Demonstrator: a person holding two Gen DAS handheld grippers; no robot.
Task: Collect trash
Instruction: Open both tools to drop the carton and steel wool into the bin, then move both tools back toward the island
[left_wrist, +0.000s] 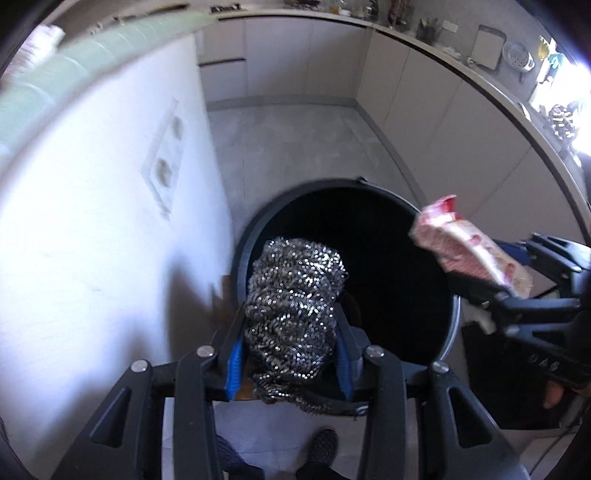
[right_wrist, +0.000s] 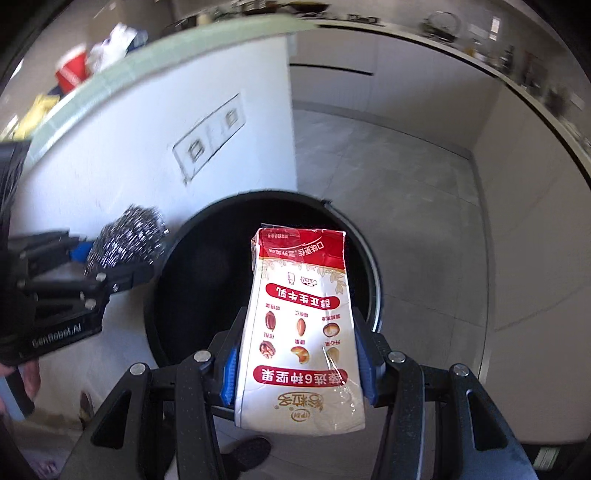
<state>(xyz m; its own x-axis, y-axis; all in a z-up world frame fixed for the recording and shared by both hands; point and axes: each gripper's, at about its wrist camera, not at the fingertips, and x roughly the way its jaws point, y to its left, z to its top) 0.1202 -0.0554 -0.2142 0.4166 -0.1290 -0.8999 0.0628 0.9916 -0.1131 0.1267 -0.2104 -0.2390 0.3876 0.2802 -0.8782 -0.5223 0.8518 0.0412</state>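
Observation:
A round black trash bin (left_wrist: 255, 236) stands on the floor beside a white island wall; it also shows in the right wrist view (right_wrist: 369, 258). My left gripper (left_wrist: 290, 350) is shut on a steel wool scrubber (left_wrist: 295, 295) and holds it over the bin's near left rim. The scrubber also shows in the right wrist view (right_wrist: 125, 240). My right gripper (right_wrist: 297, 365) is shut on a red and white milk carton (right_wrist: 301, 317) and holds it above the bin's opening. The carton also shows in the left wrist view (left_wrist: 469, 247) at the right.
The white island wall (left_wrist: 92, 221) with a socket plate (left_wrist: 164, 162) stands close on the left. Grey cabinets (left_wrist: 443, 129) run along the right and far side. Grey floor (left_wrist: 303, 147) lies beyond the bin. Red and white items (right_wrist: 96, 55) sit on the island top.

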